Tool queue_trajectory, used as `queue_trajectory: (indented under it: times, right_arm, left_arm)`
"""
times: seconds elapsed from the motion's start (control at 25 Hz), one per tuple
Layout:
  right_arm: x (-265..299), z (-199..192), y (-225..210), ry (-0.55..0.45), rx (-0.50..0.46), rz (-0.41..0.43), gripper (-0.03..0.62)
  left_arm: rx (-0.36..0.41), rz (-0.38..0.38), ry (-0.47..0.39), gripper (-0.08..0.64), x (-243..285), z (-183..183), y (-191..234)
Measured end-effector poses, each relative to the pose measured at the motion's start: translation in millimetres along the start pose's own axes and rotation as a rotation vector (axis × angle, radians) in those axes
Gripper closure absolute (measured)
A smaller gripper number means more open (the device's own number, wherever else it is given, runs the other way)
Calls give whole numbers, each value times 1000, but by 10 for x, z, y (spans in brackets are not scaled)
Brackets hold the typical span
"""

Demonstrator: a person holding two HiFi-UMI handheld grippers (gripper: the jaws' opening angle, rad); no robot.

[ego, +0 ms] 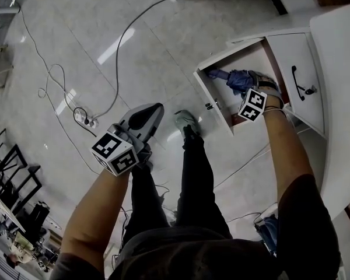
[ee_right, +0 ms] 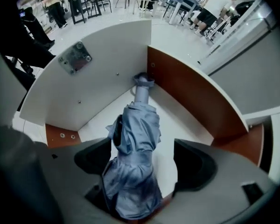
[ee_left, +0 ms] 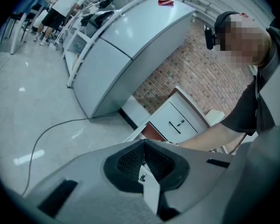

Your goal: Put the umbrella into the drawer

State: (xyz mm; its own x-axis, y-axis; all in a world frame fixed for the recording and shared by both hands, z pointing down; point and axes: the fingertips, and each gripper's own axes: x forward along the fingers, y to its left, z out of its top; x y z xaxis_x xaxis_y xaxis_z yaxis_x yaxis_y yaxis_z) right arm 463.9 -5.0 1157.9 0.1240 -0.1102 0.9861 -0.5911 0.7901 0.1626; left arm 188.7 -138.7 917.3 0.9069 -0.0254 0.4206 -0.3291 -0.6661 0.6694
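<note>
Biggest thing first: the white low cabinet (ego: 338,69) with its white pull-out drawer (ego: 216,118) standing open over the pale tiled floor (ego: 134,34). The folded grey-blue fabric umbrella (ee_right: 135,139) is already down inside that drawer, lying along the bottom with its handle end poking toward the far corner.

The right gripper (ee_right: 140,164) points down into the drawer with its jaws spread wide on either side of the umbrella. I don't see the pads squeezing it, so it looks let go. The left gripper (ee_left: 144,157) hangs over the floor, jaws closed together, nothing in them.

Handling-wise I'd guess it's light, with a stiff core under loose, slippery fabric. Grab the bunched middle around the shaft, not a stray flap.
</note>
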Motion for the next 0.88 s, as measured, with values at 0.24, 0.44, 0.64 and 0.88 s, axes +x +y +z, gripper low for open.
queue_trajectory:
  times: [0.24, 0.44, 0.64, 0.88]
  right_arm:
    - [-521, 109, -58, -42, 54, 2, 187]
    - [-1254, 429, 55, -121, 77, 30, 189]
    - [-2164, 992, -75, -225, 136, 27, 190]
    - [-3383, 1972, -624, -420, 201, -35, 243]
  left_arm:
    - [37, -3, -36, 568, -219, 336, -163]
    - [59, 20, -114, 568, -710, 813, -324]
    - [95, 63, -205, 568, -1494, 1351, -492]
    - [139, 131, -321, 568, -2565, 1861, -749]
